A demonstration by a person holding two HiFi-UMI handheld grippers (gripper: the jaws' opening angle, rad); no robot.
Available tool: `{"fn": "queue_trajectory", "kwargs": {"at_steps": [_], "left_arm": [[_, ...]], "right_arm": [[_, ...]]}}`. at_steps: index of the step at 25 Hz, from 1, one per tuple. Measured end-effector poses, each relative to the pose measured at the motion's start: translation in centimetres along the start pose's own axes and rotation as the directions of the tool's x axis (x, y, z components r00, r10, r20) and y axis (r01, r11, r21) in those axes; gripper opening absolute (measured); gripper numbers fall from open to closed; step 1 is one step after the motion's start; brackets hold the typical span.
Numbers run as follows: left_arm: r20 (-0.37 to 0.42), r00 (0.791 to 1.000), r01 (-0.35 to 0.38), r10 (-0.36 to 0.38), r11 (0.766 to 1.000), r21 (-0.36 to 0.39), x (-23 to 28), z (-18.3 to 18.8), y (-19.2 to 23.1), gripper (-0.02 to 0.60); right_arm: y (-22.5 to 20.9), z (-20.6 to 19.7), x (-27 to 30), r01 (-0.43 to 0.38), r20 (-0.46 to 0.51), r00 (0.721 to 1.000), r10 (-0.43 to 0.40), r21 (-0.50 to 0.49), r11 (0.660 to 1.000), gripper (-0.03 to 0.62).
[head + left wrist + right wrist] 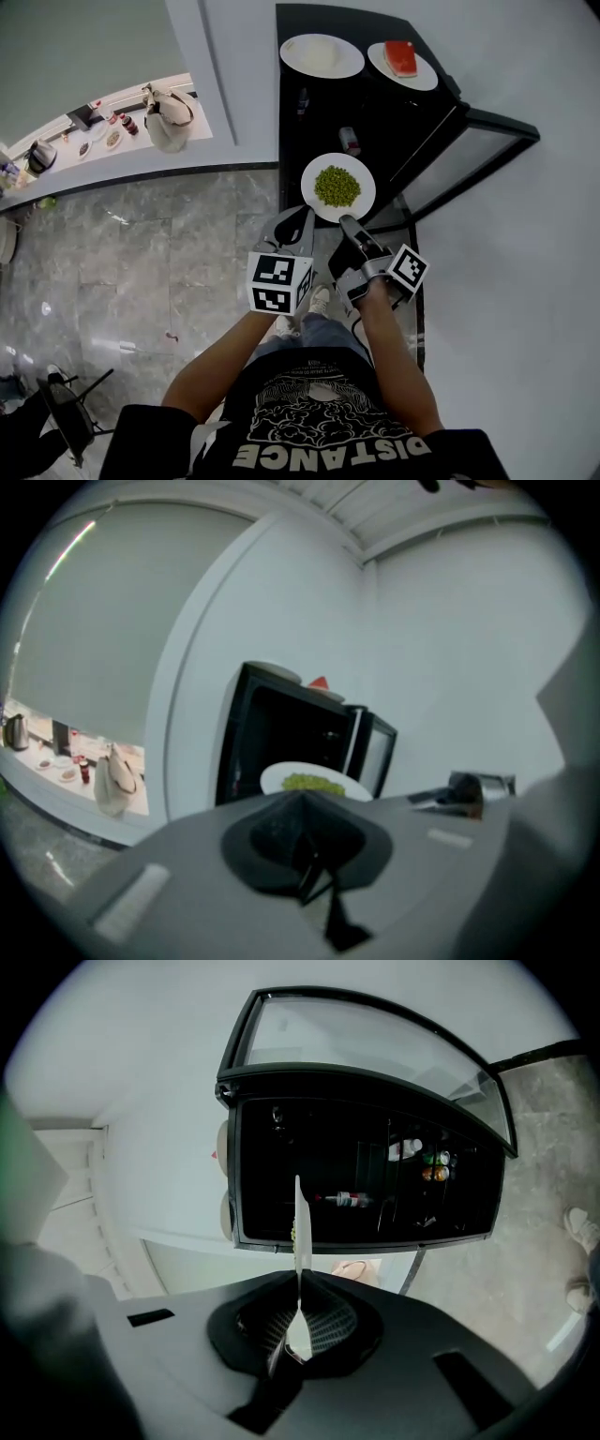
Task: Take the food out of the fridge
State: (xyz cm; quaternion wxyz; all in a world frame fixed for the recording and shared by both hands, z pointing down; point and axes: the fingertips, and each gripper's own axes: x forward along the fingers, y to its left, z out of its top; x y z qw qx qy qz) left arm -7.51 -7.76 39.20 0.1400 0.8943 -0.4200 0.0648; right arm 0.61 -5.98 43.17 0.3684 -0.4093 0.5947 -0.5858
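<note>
While right tongs [347,225] clamp its rim, the pea plate [309,178] lies level.

1. The round white plate [317,199] looks to me like glazed ceramic, smooth and glossy.
2. The low black fridge [375,103] has a dark, slightly shiny casing. Its open door [469,155] is a clear glass pane in a black frame.
3. The grey floor [169,272] looks like polished marble tiles and gives reflections.
4. The right gripper [298,1283] has a matt grey plastic shell. Its black pads [330,1327] have a fine ribbed surface, like rubber.
5. The left gripper [305,803] shows the same matt grey plastic.
6. My black T-shirt [319,412] is soft cloth with matt white print.
</note>
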Motion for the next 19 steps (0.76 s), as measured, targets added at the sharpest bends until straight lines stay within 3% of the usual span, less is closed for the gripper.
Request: {"fn": "queue_trajectory", "kwargs": {"at_steps": [19], "left_arm": [[-0.013, 1.000, 0.022, -0.022, 1.000, 0.018, 0.29, -0.55, -0.66, 0.000]], "right_arm": [[0.35, 0.24, 0.61, -0.019, 0.008, 1.000, 0.019, 0.013, 1.000, 0.008]]}}
